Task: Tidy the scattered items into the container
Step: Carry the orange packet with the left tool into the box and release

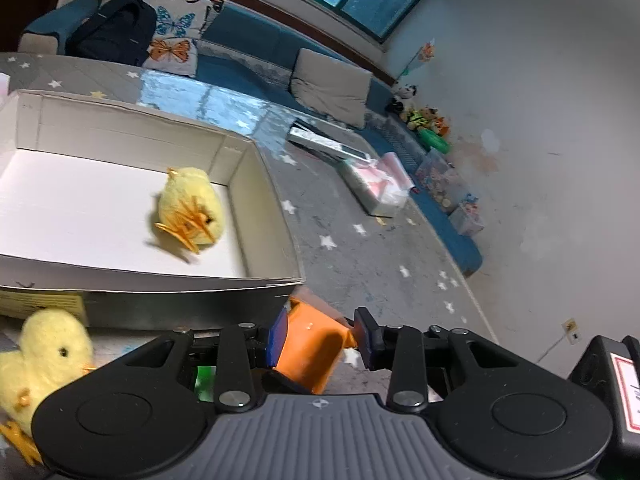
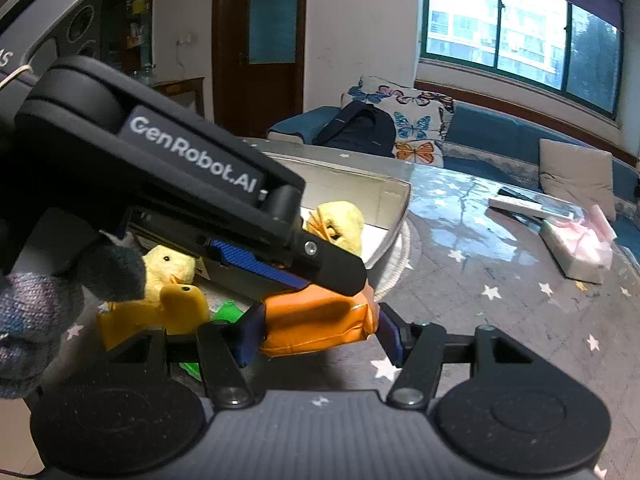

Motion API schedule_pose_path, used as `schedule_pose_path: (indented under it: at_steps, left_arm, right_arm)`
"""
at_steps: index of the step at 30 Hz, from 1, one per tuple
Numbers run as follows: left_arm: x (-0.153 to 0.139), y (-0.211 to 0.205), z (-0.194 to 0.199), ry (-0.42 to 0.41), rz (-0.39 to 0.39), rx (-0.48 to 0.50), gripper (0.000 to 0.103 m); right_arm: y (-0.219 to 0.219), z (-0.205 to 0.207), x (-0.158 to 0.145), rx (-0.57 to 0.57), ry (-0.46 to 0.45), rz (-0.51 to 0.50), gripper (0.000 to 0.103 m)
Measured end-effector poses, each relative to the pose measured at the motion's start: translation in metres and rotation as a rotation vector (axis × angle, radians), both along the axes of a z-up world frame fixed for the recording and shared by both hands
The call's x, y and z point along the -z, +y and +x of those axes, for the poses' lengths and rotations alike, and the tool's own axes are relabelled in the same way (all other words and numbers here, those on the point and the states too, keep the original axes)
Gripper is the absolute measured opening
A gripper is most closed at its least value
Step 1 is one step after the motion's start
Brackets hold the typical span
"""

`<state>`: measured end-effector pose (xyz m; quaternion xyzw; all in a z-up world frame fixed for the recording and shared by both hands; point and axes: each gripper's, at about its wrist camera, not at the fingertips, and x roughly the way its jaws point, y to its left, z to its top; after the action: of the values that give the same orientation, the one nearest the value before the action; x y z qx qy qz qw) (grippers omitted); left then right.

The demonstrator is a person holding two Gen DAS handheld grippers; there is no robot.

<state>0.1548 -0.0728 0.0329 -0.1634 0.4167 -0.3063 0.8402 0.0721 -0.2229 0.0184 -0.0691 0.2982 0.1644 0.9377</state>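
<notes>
An orange soft packet (image 1: 310,350) hangs just off the near corner of the white cardboard box (image 1: 260,280). My left gripper (image 1: 322,336) is shut on it, its blue pads (image 1: 278,334) pressing its sides. In the right wrist view my right gripper (image 2: 320,340) pinches the same orange packet (image 2: 316,320) at its two ends, while the left gripper (image 2: 340,280) reaches in over the packet from the upper left. One yellow plush chick (image 1: 188,208) lies in the box. Another plush chick (image 1: 44,352), a yellow rubber duck (image 2: 176,304) and a green item (image 2: 226,312) lie outside it.
The box stands on a grey star-patterned mat (image 1: 360,256) under a glossy cover. A gloved hand (image 2: 36,312) holds the left gripper. A wrapped white-and-pink package (image 1: 376,188) and a flat silver box (image 1: 324,142) lie further off. A blue sofa (image 1: 256,48) runs behind.
</notes>
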Motion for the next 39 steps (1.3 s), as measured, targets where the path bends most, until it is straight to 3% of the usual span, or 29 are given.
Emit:
schedule_pose_path:
  at_steps: [12,23,25,32,39]
  left_arm:
    - [0.04,-0.018,0.003,0.062,0.164,0.099,0.039]
    - [0.042,-0.036,0.001,0.036,0.27,0.192,0.04]
    - [0.041,-0.039,0.0,0.022,0.285,0.205,0.04]
    - [0.039,-0.051,-0.008,-0.046,0.345,0.268,0.041]
    - [0.039,-0.056,-0.003,-0.017,0.353,0.289,0.042]
  right_arm:
    - [-0.007,0.001,0.038,-0.009,0.101,-0.005,0.06]
    - [-0.016,-0.003,0.041,0.001,0.123,0.004,0.062]
    - [-0.015,-0.005,0.041,0.007,0.121,0.006,0.066]
    - [-0.015,-0.008,0.045,0.017,0.117,-0.003,0.066]
    - [-0.018,-0.011,0.046,0.013,0.114,0.007,0.066]
